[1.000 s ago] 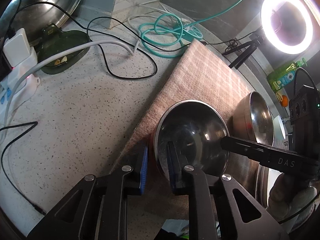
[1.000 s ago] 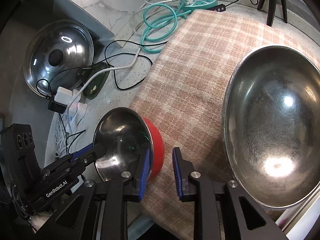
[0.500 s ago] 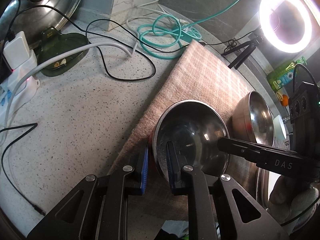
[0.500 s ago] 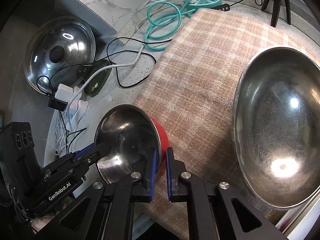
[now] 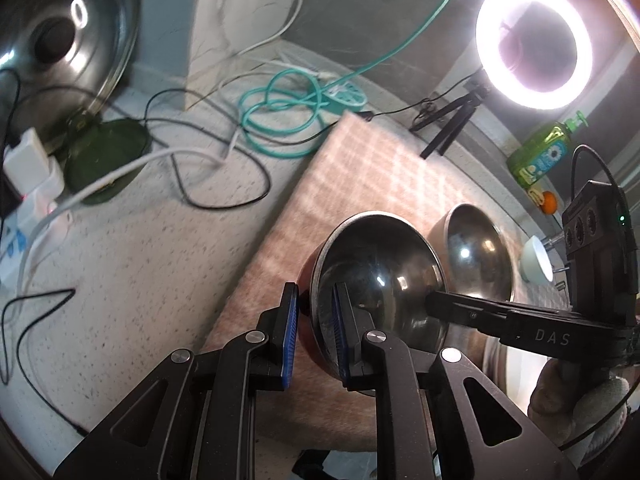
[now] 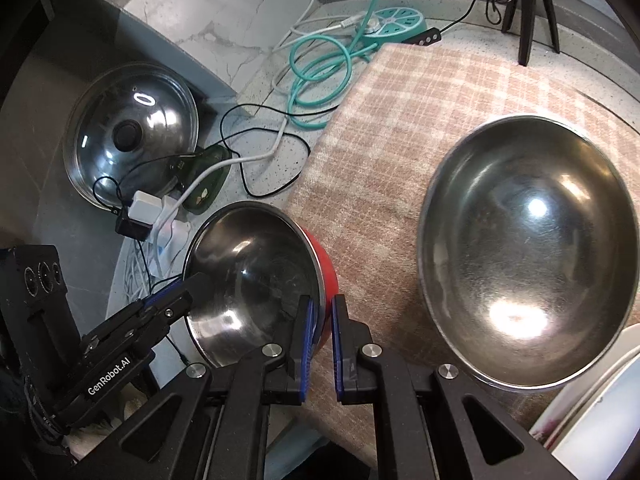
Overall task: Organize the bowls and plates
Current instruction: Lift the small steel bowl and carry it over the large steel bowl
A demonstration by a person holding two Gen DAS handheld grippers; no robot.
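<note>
A speckled surface (image 5: pixel 132 264) carries, at its far left, a pot lid (image 6: pixel 132 136), a green dish (image 5: pixel 106 156) and tangled cables (image 5: pixel 276 120); to their right lies a checked cloth (image 6: pixel 404 120). At the cloth's left edge is a red bowl (image 6: pixel 326 268) with a steel lining, tilted, and both tools have it by the rim. The left tool (image 5: pixel 314 336) is nearly closed, one blue pad inside the steel wall and one outside on the red, on the rim's left side. The right tool (image 6: pixel 320 340) is likewise pinched on the opposite side of the rim, its pads almost together with the thin wall between. The bowl looks stiff and fairly light, and its polished inside is probably slippery, so the rim is the sensible place to grip; a hold on two opposite sides should keep it from swinging. Further right on the cloth sits a larger steel bowl (image 6: pixel 528 248), upright and apart from the red one; the red bowl would likely nest inside it. At the far right edge is part of a white plate (image 6: pixel 600 428).
</note>
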